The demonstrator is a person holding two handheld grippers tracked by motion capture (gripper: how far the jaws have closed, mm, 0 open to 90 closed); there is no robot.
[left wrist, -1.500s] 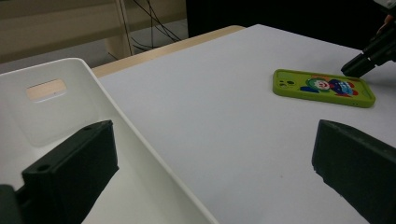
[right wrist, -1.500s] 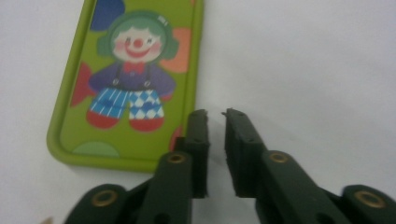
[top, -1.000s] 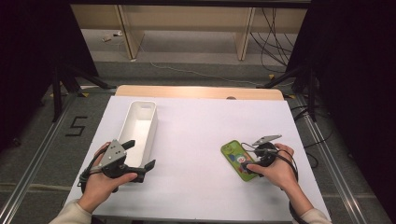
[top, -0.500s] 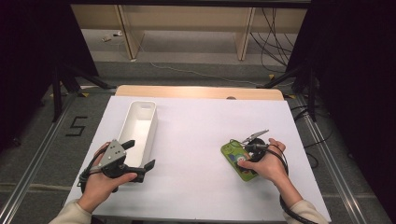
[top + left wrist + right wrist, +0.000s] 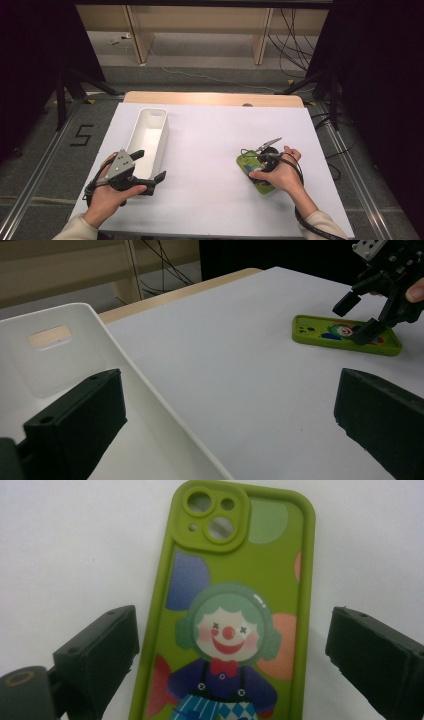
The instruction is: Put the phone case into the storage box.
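A green phone case (image 5: 246,166) printed with a clown lies flat at the right of the white table (image 5: 210,150). My right gripper (image 5: 256,161) hovers just over it, open. In the right gripper view the case (image 5: 235,580) lies between the two black jaws, camera holes at the far end, with my right gripper (image 5: 232,630) straddling its lower half and gaps on both sides. My left gripper (image 5: 148,165) stands open at the near end of a white bin (image 5: 164,135). In the left gripper view, my left gripper (image 5: 230,390) has one jaw over the bin (image 5: 50,355) and the other over the table.
The bin is long, narrow and holds nothing, with a slot handle at its far end. The left gripper view shows the case (image 5: 320,332) and the right gripper (image 5: 370,315) across bare table. A wooden strip (image 5: 210,98) edges the table's far side; cables lie on the floor beyond.
My right gripper has moved left from beside the case's right edge to over the case, and now straddles it. The left gripper and the bin have not moved.
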